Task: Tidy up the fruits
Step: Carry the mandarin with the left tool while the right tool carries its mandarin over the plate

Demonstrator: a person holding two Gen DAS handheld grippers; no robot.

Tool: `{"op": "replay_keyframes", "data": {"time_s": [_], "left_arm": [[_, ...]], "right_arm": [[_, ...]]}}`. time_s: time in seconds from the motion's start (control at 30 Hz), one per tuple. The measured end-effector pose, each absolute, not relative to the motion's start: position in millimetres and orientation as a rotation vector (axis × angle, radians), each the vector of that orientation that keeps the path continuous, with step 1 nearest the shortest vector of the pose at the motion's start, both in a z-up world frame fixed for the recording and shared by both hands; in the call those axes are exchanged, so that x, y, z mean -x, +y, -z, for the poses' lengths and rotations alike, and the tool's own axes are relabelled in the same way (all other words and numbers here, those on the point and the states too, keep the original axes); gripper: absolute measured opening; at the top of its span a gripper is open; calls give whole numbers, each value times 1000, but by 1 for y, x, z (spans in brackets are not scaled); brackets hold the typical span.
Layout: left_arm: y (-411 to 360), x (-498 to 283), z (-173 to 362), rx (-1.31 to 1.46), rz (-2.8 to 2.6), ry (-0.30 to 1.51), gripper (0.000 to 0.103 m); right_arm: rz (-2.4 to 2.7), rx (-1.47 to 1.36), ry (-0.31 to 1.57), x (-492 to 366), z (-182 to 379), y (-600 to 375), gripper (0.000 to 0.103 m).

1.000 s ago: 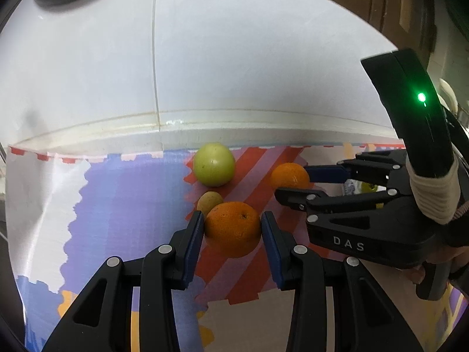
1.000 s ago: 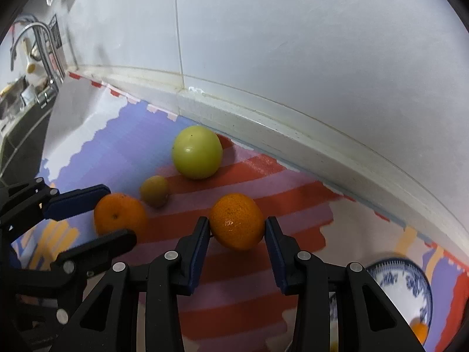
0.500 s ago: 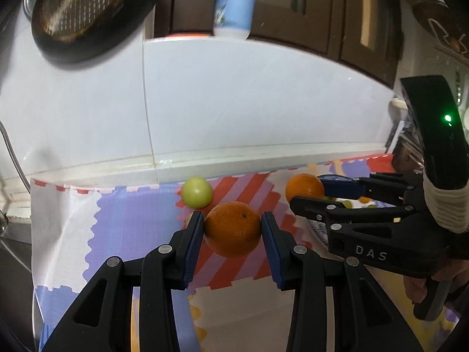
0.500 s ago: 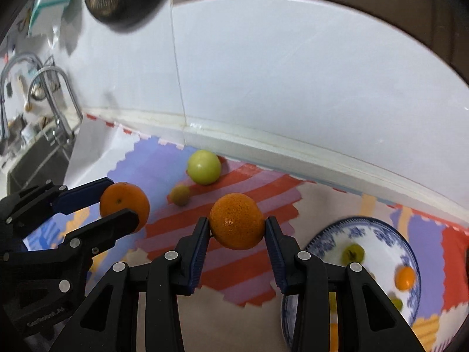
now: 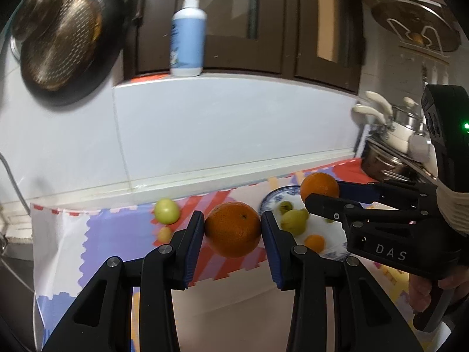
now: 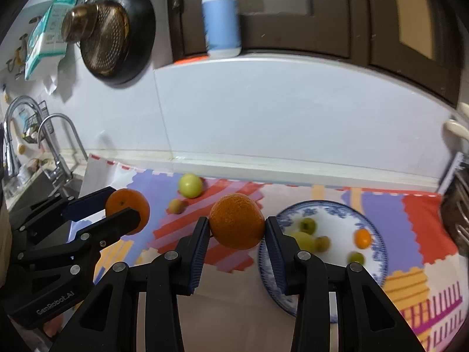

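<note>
My left gripper is shut on an orange, held above the patterned mat. My right gripper is shut on a second orange, also lifted off the mat. In the left wrist view the right gripper with its orange hangs over the blue-and-white plate. In the right wrist view the left gripper with its orange sits at the left. A green apple and a small yellowish fruit lie on the mat. The plate holds several small fruits.
A white tiled wall backs the counter. A pump bottle stands on the ledge above, and a dark pan hangs at the left. Faucets and a sink are at the far left; pots stand at the right.
Both grippers have risen and pulled back with their oranges, so the mat fruits look smaller. The plate, the ledge bottle and the cabinets have come into view.
</note>
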State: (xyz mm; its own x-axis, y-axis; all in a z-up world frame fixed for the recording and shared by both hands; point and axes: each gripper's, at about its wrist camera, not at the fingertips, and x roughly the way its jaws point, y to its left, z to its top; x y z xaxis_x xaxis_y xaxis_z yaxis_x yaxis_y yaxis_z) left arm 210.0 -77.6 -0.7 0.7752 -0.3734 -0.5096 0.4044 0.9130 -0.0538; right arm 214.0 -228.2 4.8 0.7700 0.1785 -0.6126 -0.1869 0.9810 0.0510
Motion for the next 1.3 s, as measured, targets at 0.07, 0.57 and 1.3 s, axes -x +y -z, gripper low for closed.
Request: {"op": "replay_keyframes", "data": {"time_s": [0.07, 0.57, 1.3], "left_arm": [[-87, -206, -3, -64, 438, 532, 40], [-150, -195, -21, -84, 518, 486, 40], [-249, -294, 29, -196, 609, 643, 40]], "right_arm": [[-187, 3, 657, -209, -8, -236, 40], [-93, -25, 588, -175, -32, -297, 40], [-75, -49, 730, -247, 23, -373, 40]]}}
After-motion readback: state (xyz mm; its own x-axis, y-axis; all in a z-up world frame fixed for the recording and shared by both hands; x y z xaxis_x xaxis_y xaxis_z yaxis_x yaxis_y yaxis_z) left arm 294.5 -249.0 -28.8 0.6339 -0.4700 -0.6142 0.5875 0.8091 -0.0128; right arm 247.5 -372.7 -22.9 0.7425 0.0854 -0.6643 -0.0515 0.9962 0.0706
